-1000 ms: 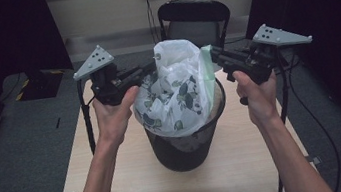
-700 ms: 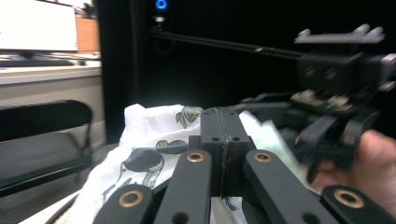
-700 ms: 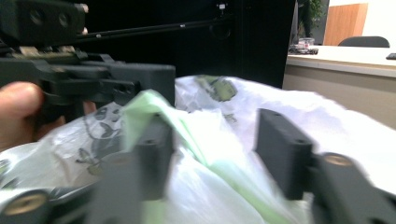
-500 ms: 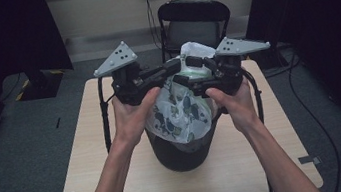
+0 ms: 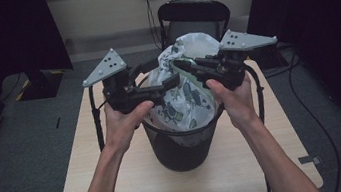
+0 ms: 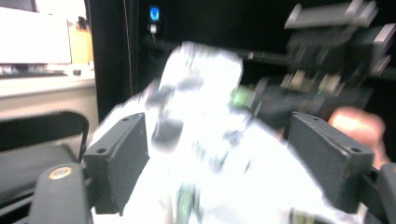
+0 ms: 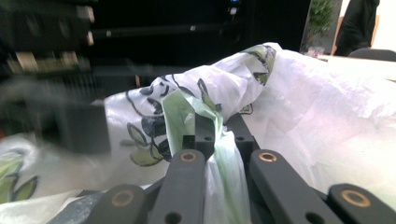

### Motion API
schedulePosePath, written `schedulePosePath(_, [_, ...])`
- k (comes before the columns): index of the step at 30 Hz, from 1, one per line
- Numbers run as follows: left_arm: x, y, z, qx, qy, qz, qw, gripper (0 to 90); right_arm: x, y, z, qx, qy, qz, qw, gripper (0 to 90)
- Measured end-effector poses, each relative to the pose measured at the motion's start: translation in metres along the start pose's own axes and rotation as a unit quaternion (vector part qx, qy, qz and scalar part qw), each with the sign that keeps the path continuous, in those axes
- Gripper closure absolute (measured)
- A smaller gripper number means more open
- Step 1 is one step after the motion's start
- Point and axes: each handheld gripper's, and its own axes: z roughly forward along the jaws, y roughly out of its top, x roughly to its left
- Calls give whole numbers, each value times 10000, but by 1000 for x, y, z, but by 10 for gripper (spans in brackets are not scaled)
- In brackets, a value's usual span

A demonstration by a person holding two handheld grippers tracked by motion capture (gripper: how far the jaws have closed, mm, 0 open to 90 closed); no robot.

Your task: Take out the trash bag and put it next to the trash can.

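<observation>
Since half a second ago both hands have drawn apart: right claw stays clamped on the printed bag in the black bin on the counter, while left claw, gaping around the bag, probably needs to close next.

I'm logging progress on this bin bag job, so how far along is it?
Done: the patterned bag sits in the black bin on the table, its top bunched above the rim. In hand: the right gripper is shut on a green strip of bag; the left gripper is open around the bag. Left: the top isn't tied, and the bag isn't lifted out.
</observation>
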Motion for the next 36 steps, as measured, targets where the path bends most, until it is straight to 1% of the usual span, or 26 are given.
schedulePosePath(1, [1,-6,8,253,-2,29,9997,175,1,4,-2,-84,-2,23,10000,870])
schedulePosePath(5, [-2,-10,20,447,-10,75,9990,187,5,9,-1,-177,107,64,9998,871])
schedulePosePath(6, [-4,-12,26,524,-5,112,9986,274,9,10,-1,-193,189,74,9996,871])
schedulePosePath(7, [-4,-12,26,524,-5,112,9986,290,9,10,-1,-193,189,74,9996,871])
schedulePosePath(10, [-4,-14,35,606,-100,197,9979,474,11,7,-1,-224,363,151,9990,872])
schedulePosePath(11, [-5,-14,37,642,-119,248,9976,474,11,7,-1,-224,363,151,9990,872])
schedulePosePath(12, [-7,-15,39,611,-214,292,9975,694,10,5,-1,-190,393,161,9989,872])
schedulePosePath(14, [-8,-16,40,630,-166,314,9974,836,10,3,-2,-192,373,158,9990,863])
schedulePosePath(15, [-8,-16,40,626,-177,290,9975,863,9,3,-3,-212,348,172,9990,818])
schedulePosePath(16, [-7,-17,40,622,-128,303,9975,872,9,2,-5,-231,234,210,9992,714])
schedulePosePath(17, [-7,-17,40,622,-128,303,9975,876,9,2,-5,-231,234,210,9992,714])
schedulePosePath(18, [-5,-18,38,615,-52,234,9978,878,9,3,-10,-210,-92,168,9996,495])
schedulePosePath(19, [-2,-18,35,606,-40,184,9980,878,9,3,-10,-210,-92,168,9996,495])
schedulePosePath(20, [1,-17,33,589,-22,164,9981,879,7,3,-15,-118,-304,193,9993,357])
schedulePosePath(21, [4,-17,30,585,18,150,9982,879,7,3,-15,-118,-304,193,9993,357])
schedulePosePath(22, [5,-16,27,576,32,132,9982,880,4,1,-21,-55,-356,214,9991,227])
schedulePosePath(24, [9,-11,19,499,33,95,9987,880,0,-1,-27,-88,-432,165,9989,143])
schedulePosePath(28, [7,-4,15,443,36,154,9989,880,-7,-4,-29,23,-398,156,9991,124])
schedulePosePath(29, [5,2,12,366,38,198,9991,880,-10,-6,-28,99,-479,57,9988,131])
schedulePosePath(30, [5,2,12,366,38,198,9991,880,-10,-6,-28,99,-479,57,9988,131])
schedulePosePath(31, [5,8,9,251,-24,198,9995,880,-15,-10,-24,234,-285,77,9993,142])
schedulePosePath(32, [4,11,7,183,10,208,9996,880,-16,-11,-23,301,-244,84,9992,148])
schedulePosePath(33, [3,13,6,159,37,239,9996,880,-18,-15,-20,348,-116,135,9992,147])
schedulePosePath(34, [3,13,6,159,37,239,9996,880,-18,-15,-20,348,-116,135,9992,147])
schedulePosePath(35, [2,15,7,194,75,291,9994,880,-19,-17,-18,317,55,230,9992,146])
schedulePosePath(36, [2,16,9,173,-50,227,9996,880,-22,-21,-13,251,554,500,9969,142])
